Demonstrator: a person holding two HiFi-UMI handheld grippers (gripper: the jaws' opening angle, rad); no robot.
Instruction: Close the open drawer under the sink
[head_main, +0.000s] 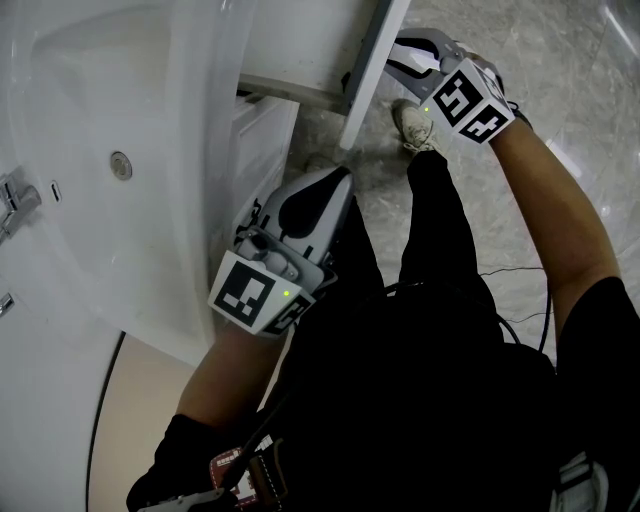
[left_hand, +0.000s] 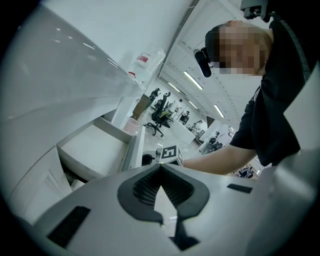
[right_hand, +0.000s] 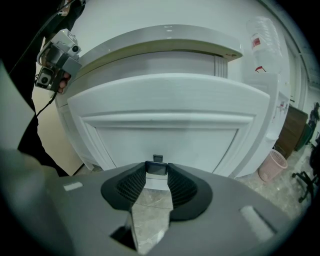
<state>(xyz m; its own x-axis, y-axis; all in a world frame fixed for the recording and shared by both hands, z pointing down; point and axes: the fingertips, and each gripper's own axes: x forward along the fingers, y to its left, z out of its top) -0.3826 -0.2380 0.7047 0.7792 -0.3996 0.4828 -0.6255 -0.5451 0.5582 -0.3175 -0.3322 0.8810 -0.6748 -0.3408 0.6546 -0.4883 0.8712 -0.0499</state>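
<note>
The open white drawer (head_main: 372, 60) juts out from the cabinet under the sink (head_main: 90, 90), at the top of the head view. My right gripper (head_main: 393, 62) is at the drawer's front panel (right_hand: 160, 130). Its jaws are shut on the small dark drawer handle (right_hand: 157, 168). My left gripper (head_main: 338, 182) hangs lower, beside the cabinet (head_main: 262, 150), shut with nothing in it; its tips meet (left_hand: 160, 166). The left gripper view shows the drawer's empty inside (left_hand: 95, 150) and the right gripper's marker cube (left_hand: 169, 154).
The basin has a round drain (head_main: 121, 165) and a chrome tap (head_main: 15, 200) at the left edge. The person's shoe (head_main: 413, 125) stands on the marble floor just beside the drawer front. A pink waste bin (right_hand: 272, 167) sits to the right of the cabinet.
</note>
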